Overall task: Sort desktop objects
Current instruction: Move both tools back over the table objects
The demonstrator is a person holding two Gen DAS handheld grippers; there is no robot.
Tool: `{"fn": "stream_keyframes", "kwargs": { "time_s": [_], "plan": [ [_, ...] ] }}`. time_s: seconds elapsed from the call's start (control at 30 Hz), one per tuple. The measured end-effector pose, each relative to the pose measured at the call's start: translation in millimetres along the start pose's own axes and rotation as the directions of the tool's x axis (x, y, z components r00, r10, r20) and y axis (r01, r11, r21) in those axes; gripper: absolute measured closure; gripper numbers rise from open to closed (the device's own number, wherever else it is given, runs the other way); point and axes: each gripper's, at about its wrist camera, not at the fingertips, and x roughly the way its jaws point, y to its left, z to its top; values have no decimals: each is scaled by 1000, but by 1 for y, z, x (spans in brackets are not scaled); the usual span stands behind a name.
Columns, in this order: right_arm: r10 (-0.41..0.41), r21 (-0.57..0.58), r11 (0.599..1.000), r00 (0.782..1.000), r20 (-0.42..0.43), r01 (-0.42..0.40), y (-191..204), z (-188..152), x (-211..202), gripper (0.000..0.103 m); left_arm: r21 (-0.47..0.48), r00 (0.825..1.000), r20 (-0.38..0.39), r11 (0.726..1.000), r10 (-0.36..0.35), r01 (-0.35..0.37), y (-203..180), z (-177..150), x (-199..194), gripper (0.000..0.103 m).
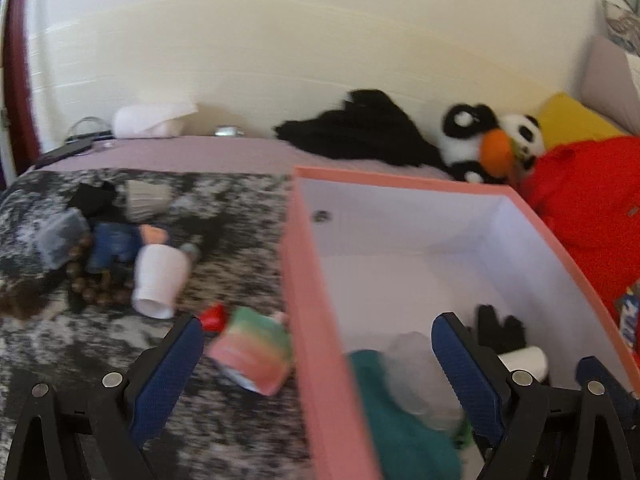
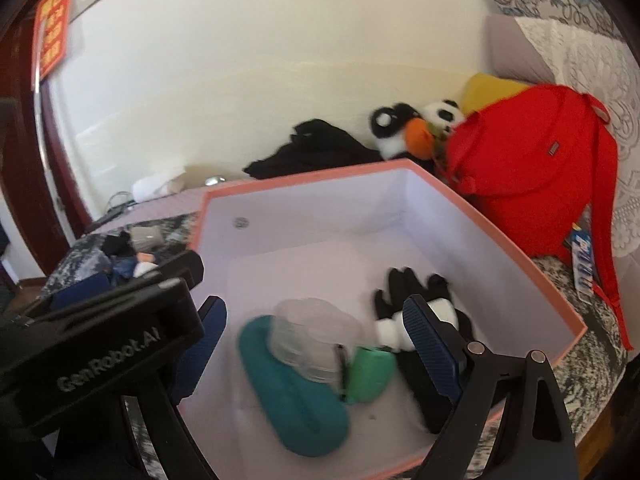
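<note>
Both the left gripper (image 1: 316,344) and right gripper (image 2: 316,328) hang wide open and empty over the near end of the pink-rimmed white cardboard box (image 2: 472,216), which holds a teal pouch (image 2: 296,408), clear plastic jar (image 2: 308,340) and black glove (image 2: 404,284), while a white paper cup (image 1: 158,280) lies left of it.

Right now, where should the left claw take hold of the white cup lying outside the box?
Grip the white cup across its side walls near the middle, coming from above. It lies tipped, open mouth toward the camera, beads close on its left.
</note>
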Motion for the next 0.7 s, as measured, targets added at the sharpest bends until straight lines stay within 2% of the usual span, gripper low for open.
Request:
{"fn": "stream_keyframes", "kwargs": {
  "time_s": [0.2,0.37,0.53,0.7],
  "plan": [
    [35,-86,996,998,53,-30,60,-1,-5,10,-71,995,30,993,92,-90,64,5,-7,2],
    [89,-140,987,993,80,-77,109,-6,-8,10,-131,983,33,976,180,-175,125,5,-8,1],
    [204,-143,969,979,21,-199,147,-12,0,10,-184,967,-8,950,256,-253,187,1,-1,1],
    [293,-57,952,950,-109,-301,169,-20,38,10,-217,933,-74,908,351,-359,252,-10,18,1]
  ]
}}
